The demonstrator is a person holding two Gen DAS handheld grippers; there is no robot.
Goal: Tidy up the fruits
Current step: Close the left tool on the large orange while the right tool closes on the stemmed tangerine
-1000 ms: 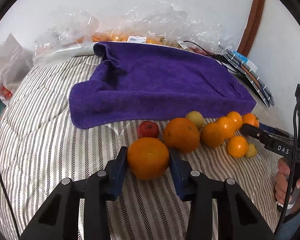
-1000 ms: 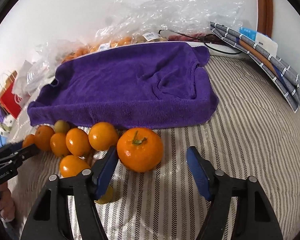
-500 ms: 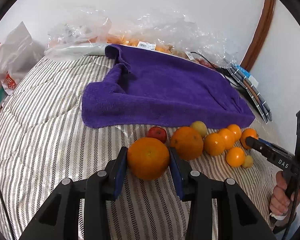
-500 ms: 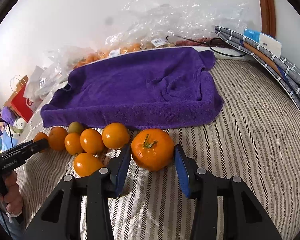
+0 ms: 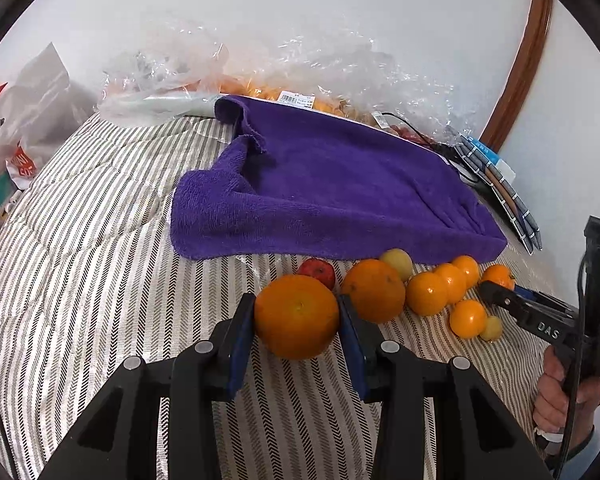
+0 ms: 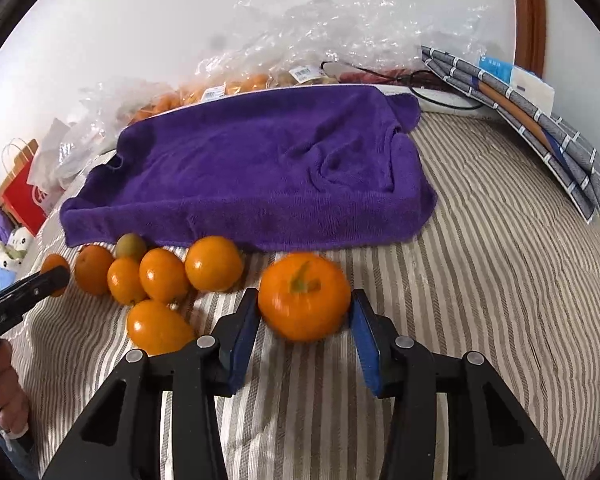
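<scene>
My left gripper [image 5: 297, 320] is shut on a large orange [image 5: 296, 316] and holds it over the striped bedspread. My right gripper [image 6: 305, 308] is shut on a stemmed tangerine [image 6: 304, 295], slightly blurred. A row of loose fruit lies in front of the purple towel [image 5: 332, 188]: another big orange [image 5: 374, 290], a small red apple [image 5: 317, 270], a pale yellow fruit [image 5: 396, 260] and several small tangerines [image 6: 214, 262]. The towel [image 6: 260, 168] lies spread flat behind the fruit. The right gripper also shows at the right edge of the left wrist view [image 5: 540, 320].
Clear plastic bags of oranges [image 5: 260, 80] line the wall behind the towel. Folded striped cloths [image 6: 540, 120] and a black cable [image 6: 440, 92] lie at the far right. A red paper bag [image 6: 24, 192] stands at the far left edge.
The right gripper closed on the stemmed tangerine and lifted it slightly. The left gripper, holding its orange, drew back and up from the fruit row.
</scene>
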